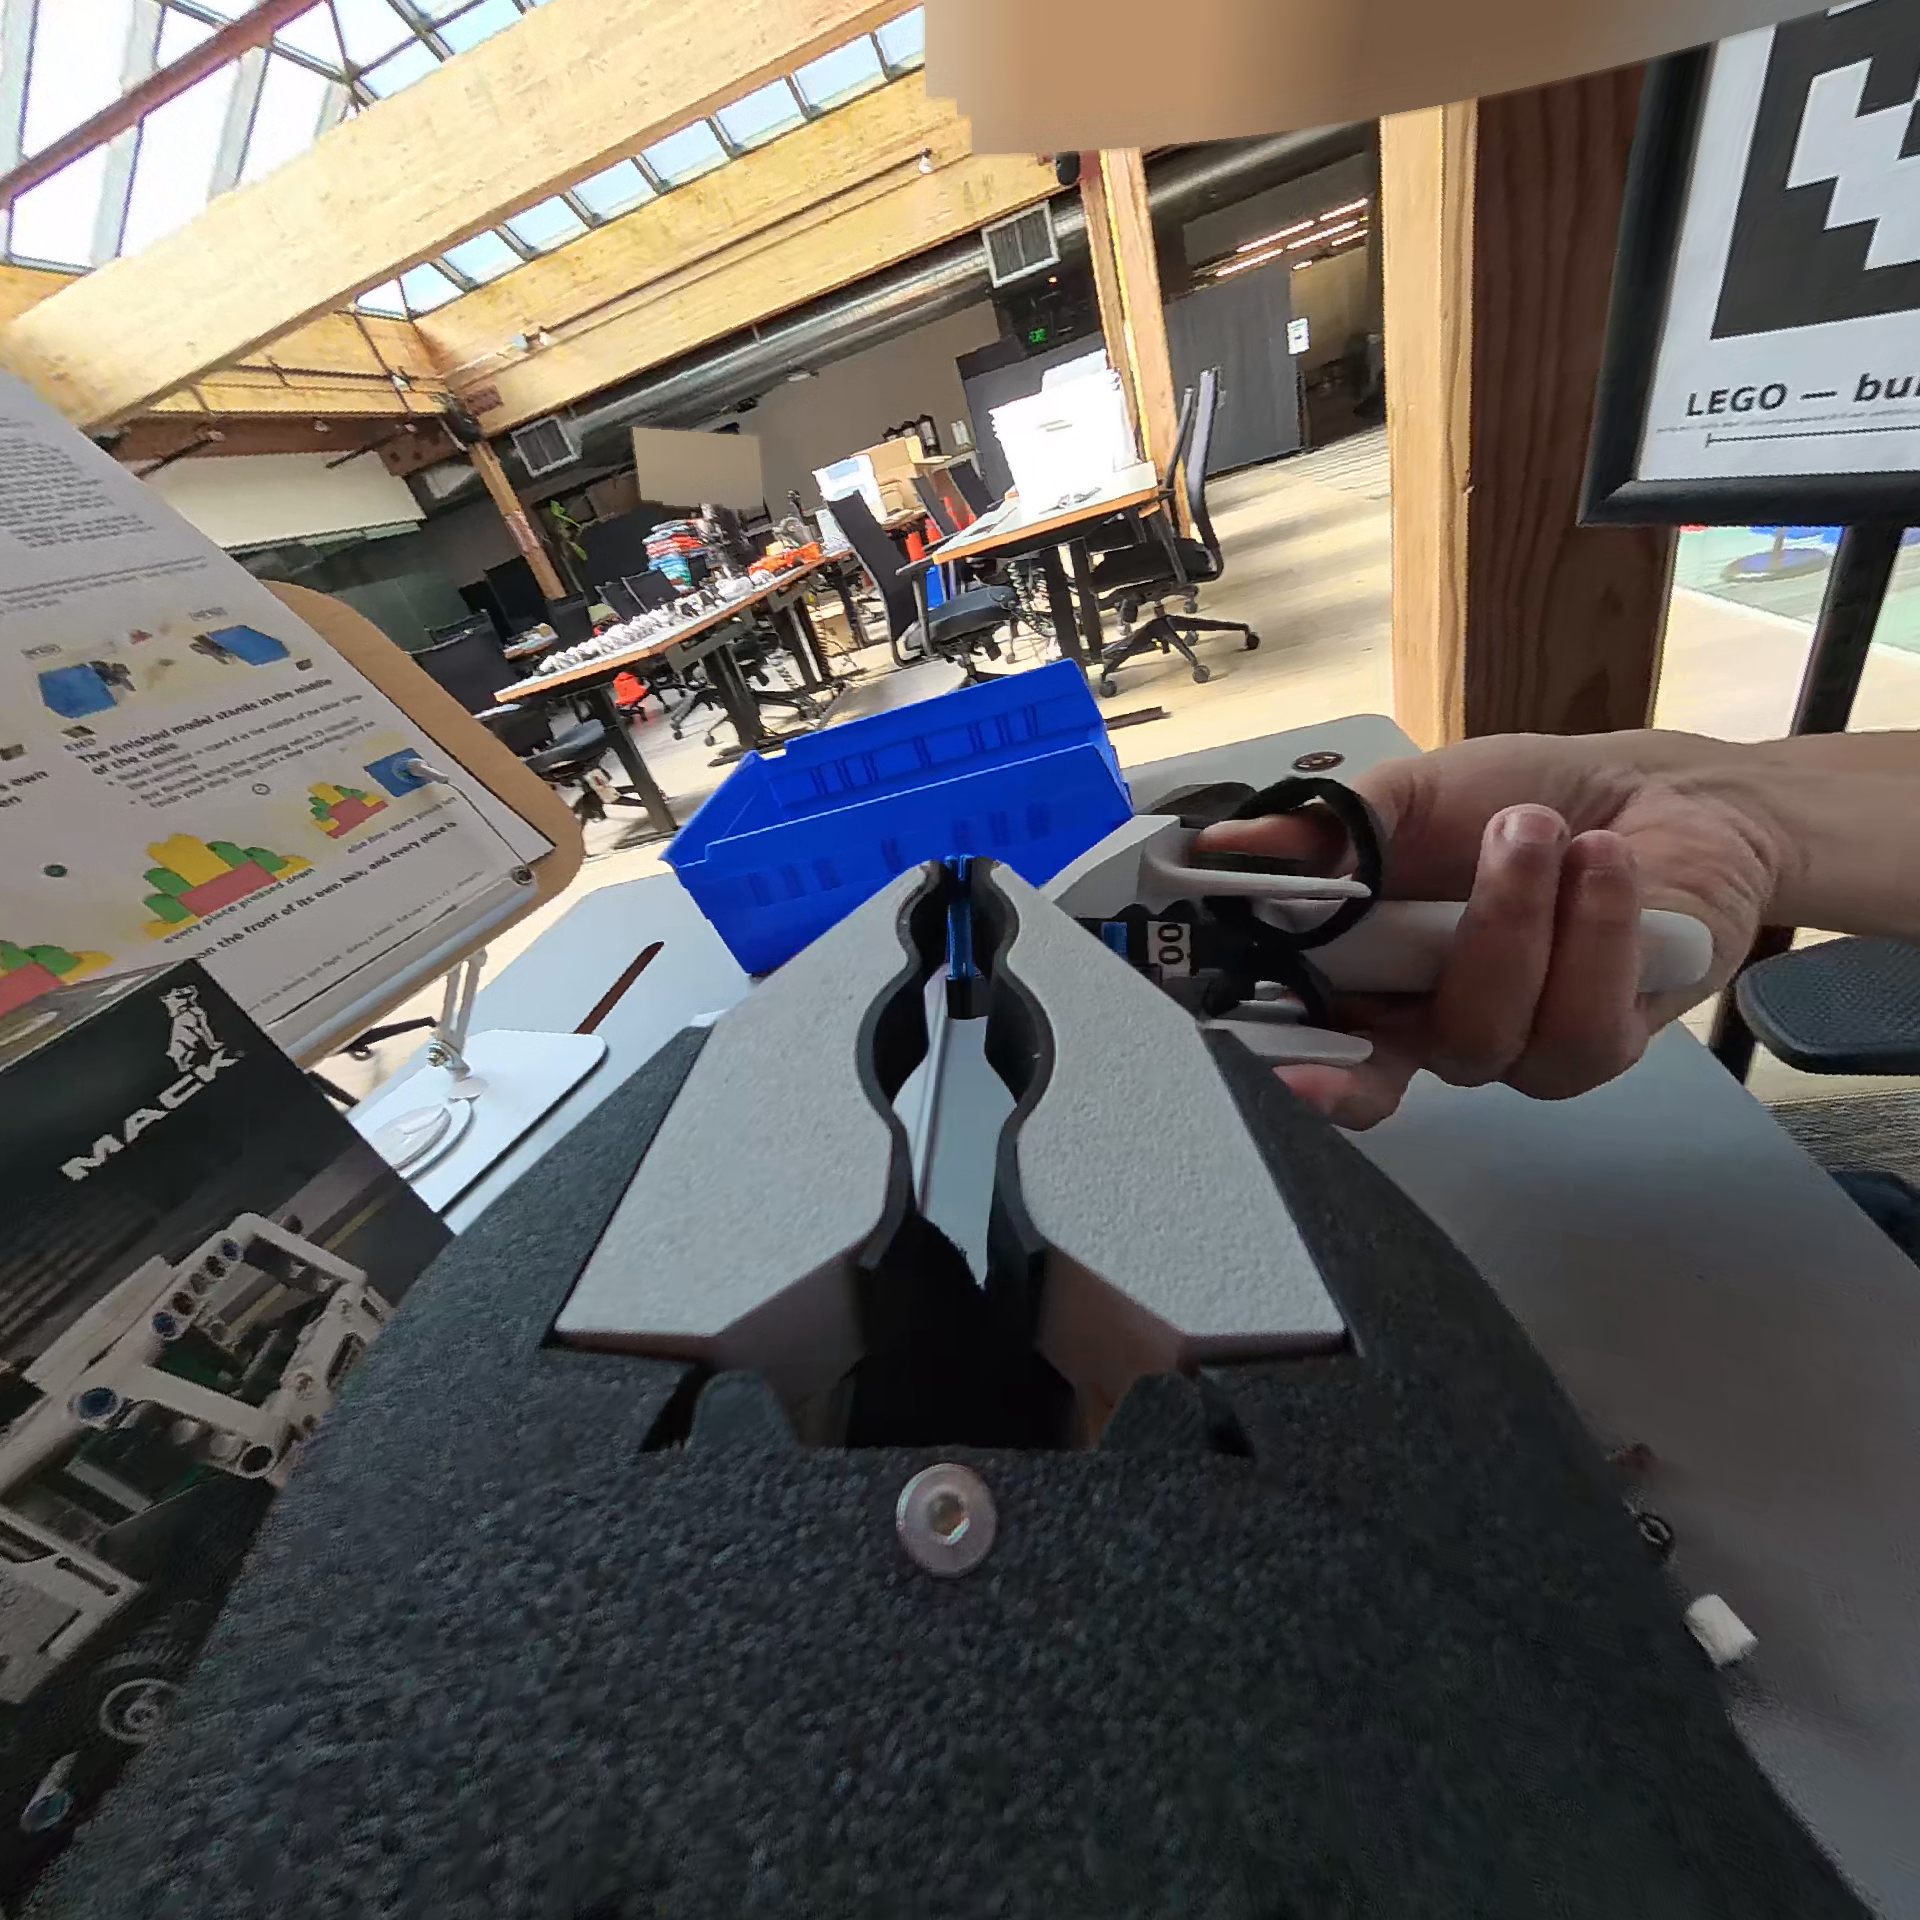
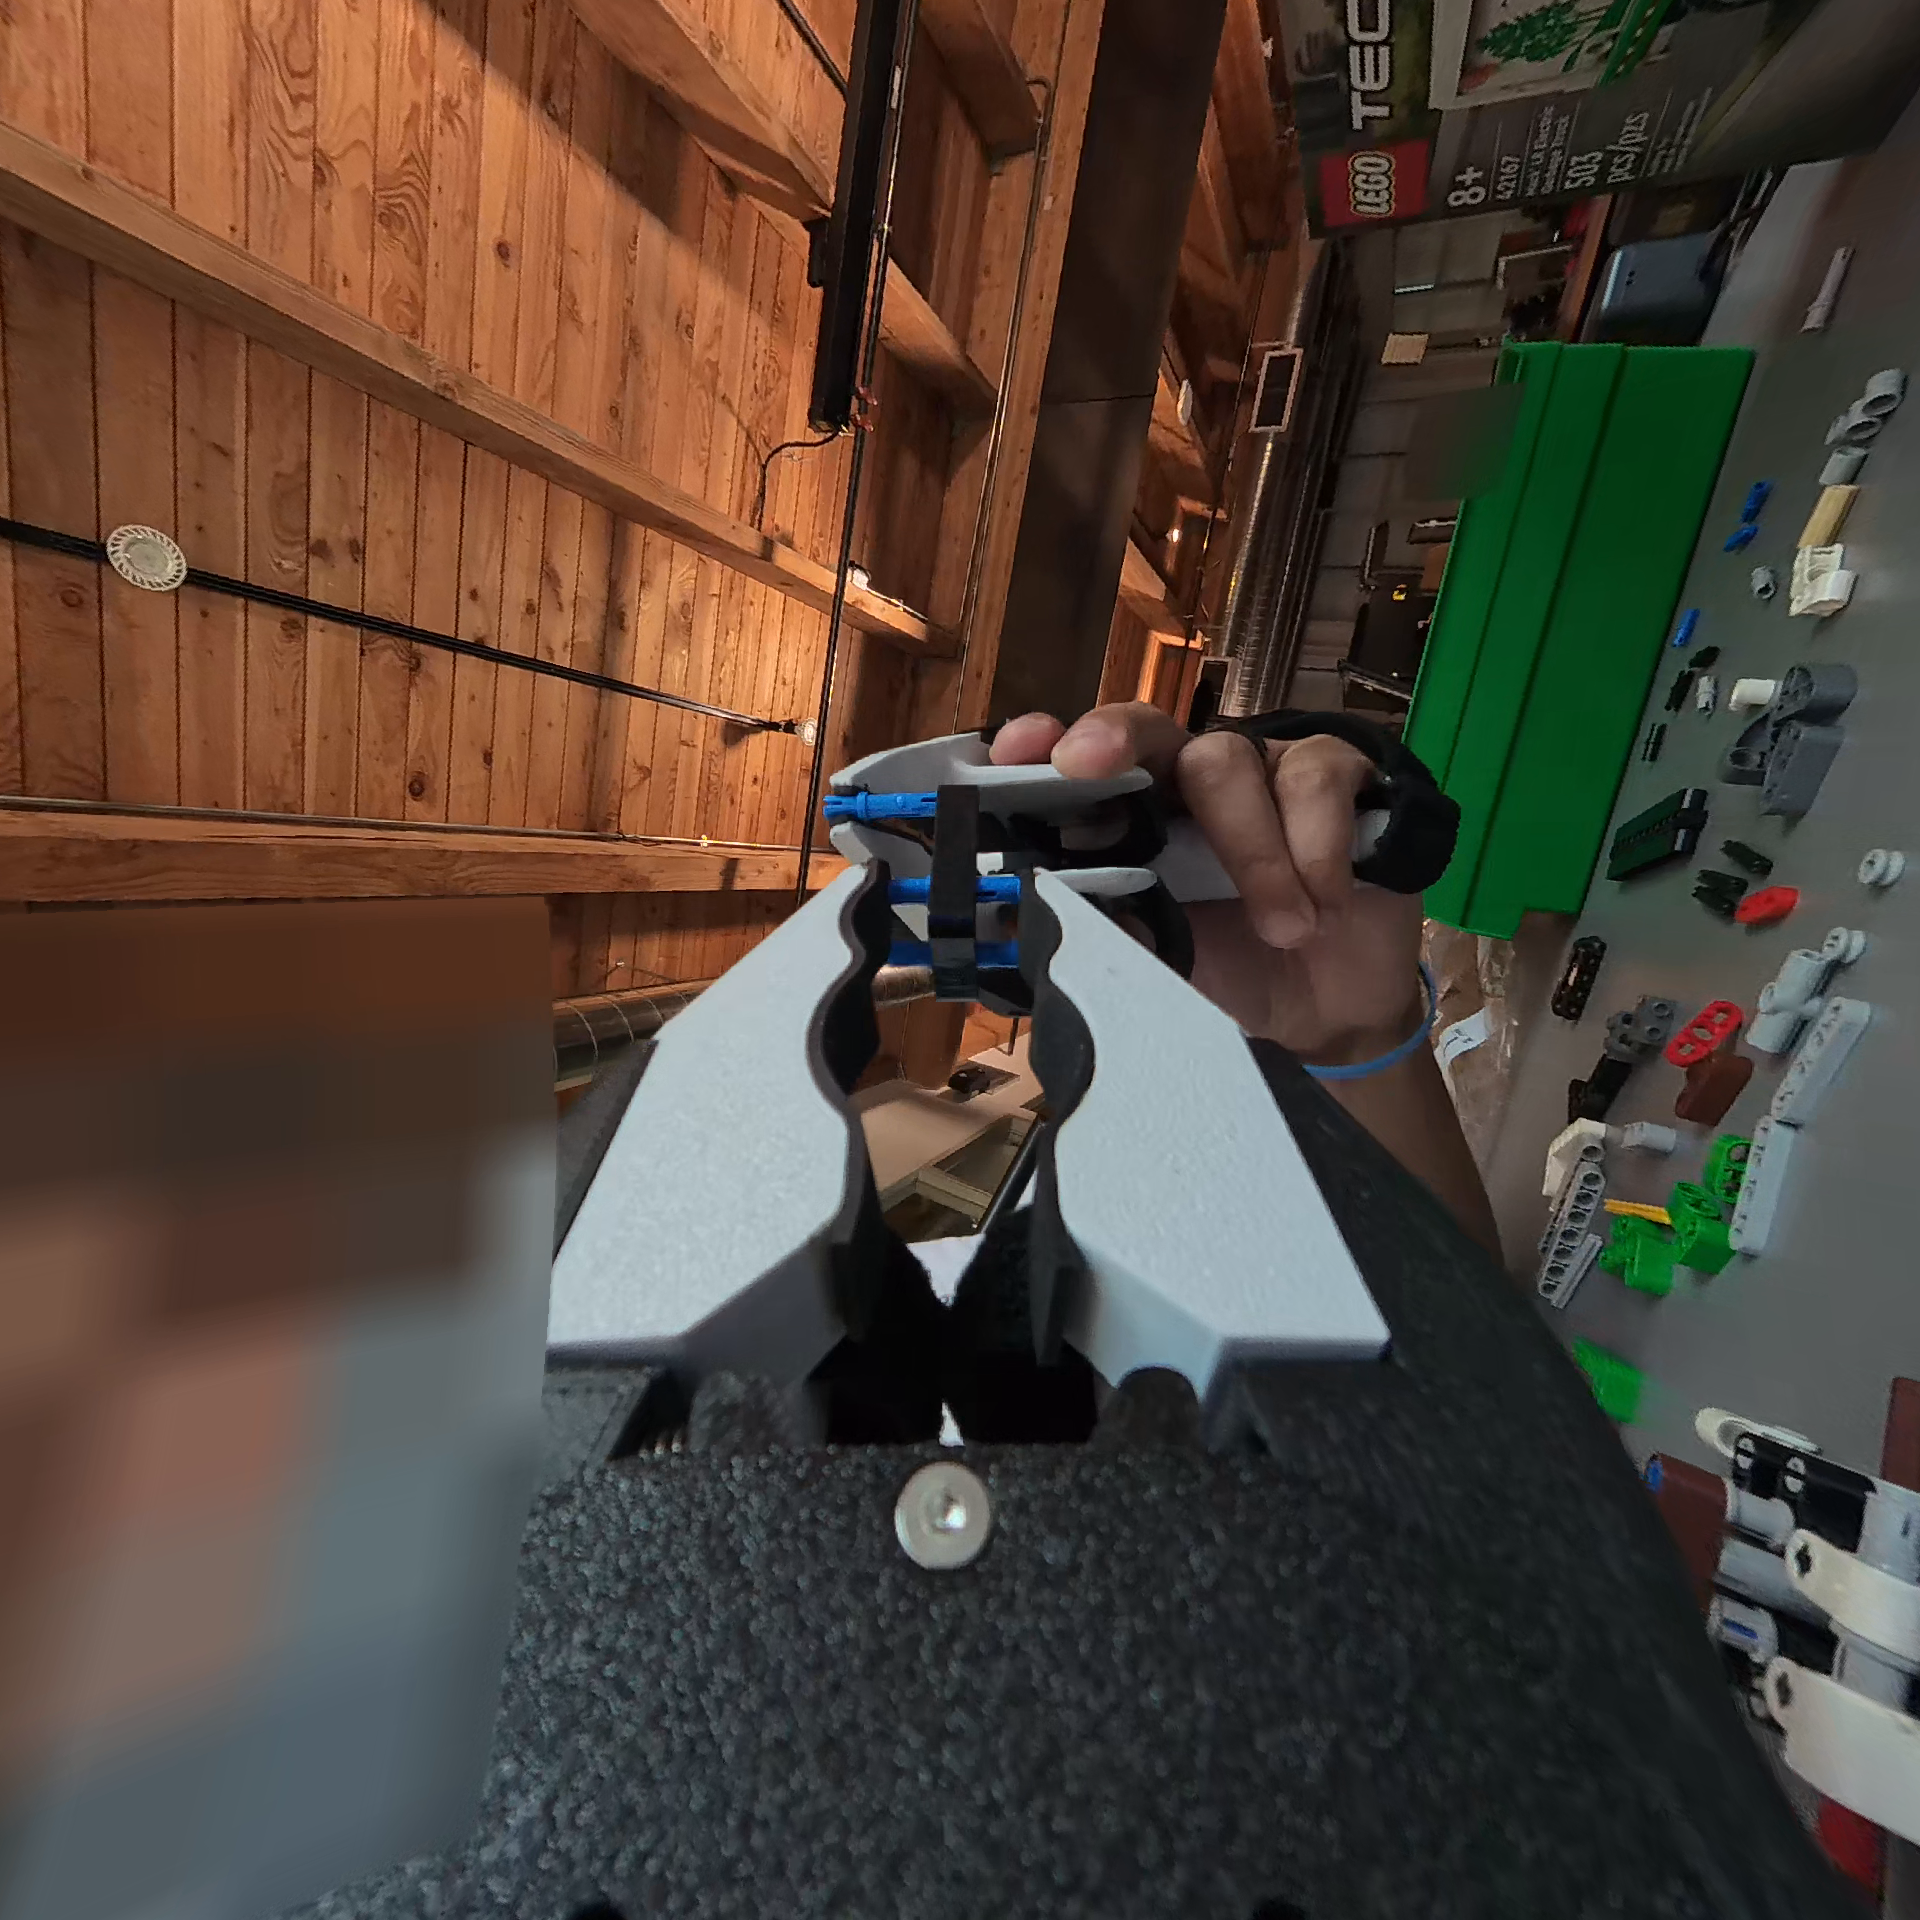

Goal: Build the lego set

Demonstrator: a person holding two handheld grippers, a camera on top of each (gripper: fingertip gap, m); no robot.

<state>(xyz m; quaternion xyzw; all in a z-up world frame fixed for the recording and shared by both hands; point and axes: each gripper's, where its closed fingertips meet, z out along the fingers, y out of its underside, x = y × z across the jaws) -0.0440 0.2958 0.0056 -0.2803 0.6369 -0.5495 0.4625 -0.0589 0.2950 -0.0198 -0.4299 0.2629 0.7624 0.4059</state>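
**Two handheld grippers meet over a small black-and-blue assembly**

The left gripper has its jaws pressed nearly together, pinching a thin blue pin at the tips; in the right wrist view the same pin juts out from between that gripper's pale fingers. The pin runs through a short black beam, which also carries two more blue pins set parallel below it. The right gripper has its jaws spread partway around that beam; its right pad lies against the pin ends, while contact on the left side cannot be told. A right hand and a left hand grip the tools' handles, each with a black strap over a finger. Just beyond the left gripper sits a blue bin on the grey worktop, with an instruction sheet on a stand to the left and a set box below it. In the right wrist view, loose building pieces lie scattered beside a green bin.
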